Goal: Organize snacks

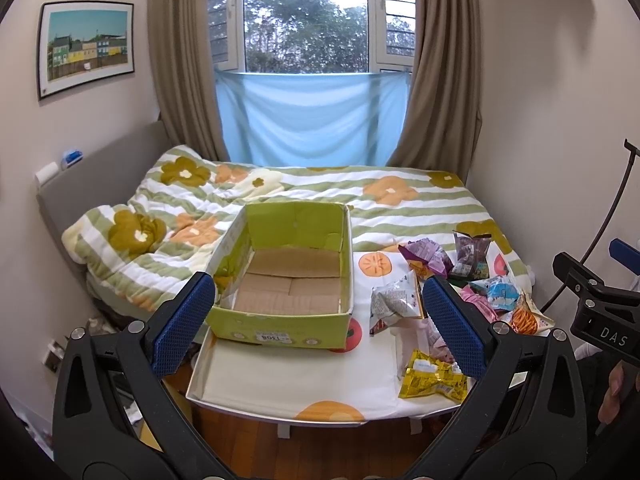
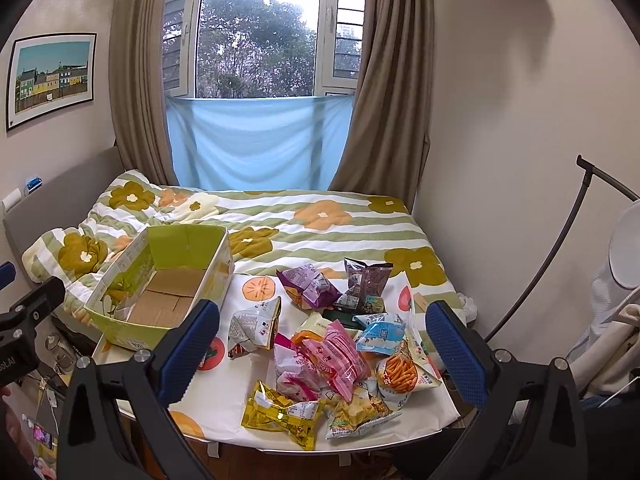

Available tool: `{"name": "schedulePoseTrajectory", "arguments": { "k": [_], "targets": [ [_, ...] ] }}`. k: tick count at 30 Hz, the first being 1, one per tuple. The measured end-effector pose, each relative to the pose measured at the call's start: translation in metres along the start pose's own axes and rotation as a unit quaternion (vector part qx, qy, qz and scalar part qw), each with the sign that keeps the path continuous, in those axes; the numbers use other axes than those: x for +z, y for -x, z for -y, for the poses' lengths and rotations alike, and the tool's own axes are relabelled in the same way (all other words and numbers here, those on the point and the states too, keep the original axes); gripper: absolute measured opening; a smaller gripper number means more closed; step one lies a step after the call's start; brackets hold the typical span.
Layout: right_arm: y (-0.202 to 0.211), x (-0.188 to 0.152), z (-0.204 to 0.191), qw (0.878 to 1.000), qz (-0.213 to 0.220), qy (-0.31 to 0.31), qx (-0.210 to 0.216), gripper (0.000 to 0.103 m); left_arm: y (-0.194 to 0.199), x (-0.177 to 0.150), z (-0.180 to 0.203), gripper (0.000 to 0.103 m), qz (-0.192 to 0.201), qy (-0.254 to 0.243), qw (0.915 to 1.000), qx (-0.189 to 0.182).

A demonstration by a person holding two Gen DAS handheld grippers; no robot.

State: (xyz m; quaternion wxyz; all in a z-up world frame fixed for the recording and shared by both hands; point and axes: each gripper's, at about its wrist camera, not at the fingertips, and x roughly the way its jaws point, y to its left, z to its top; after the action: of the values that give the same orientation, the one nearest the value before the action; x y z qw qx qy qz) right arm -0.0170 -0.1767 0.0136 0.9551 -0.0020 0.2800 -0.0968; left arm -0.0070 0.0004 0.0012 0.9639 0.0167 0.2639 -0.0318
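Observation:
An empty green cardboard box (image 1: pixel 280 322) stands on a white table with orange fruit prints (image 1: pixel 288 384); it also shows at the left in the right wrist view (image 2: pixel 132 332). A pile of snack packets lies to its right: a yellow packet (image 2: pixel 280 412), pink packets (image 2: pixel 336 356), a purple packet (image 2: pixel 308 284), a dark packet (image 2: pixel 366 280), a silver packet (image 2: pixel 252 328) and an orange-stick packet (image 2: pixel 404 372). My left gripper (image 1: pixel 320 328) is open and empty in front of the box. My right gripper (image 2: pixel 324 356) is open and empty above the pile.
A bed with a striped flowered quilt (image 1: pixel 304 200) lies behind the table, under a window with brown curtains. A wall stands close on the right. A black lamp stand (image 2: pixel 560 264) and white clothes are at the far right. Wooden floor shows below the table's front edge.

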Motion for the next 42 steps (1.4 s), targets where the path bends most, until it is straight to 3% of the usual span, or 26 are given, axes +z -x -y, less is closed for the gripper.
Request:
{"name": "schedulePoseTrajectory", "arguments": {
  "k": [42],
  "targets": [
    [-0.0028, 0.005, 0.0017, 1.0, -0.002, -0.002, 0.002, 0.103, -0.0025, 0.0044, 0.0044, 0.103, -0.003, 0.0, 1.0, -0.003]
  ]
}}
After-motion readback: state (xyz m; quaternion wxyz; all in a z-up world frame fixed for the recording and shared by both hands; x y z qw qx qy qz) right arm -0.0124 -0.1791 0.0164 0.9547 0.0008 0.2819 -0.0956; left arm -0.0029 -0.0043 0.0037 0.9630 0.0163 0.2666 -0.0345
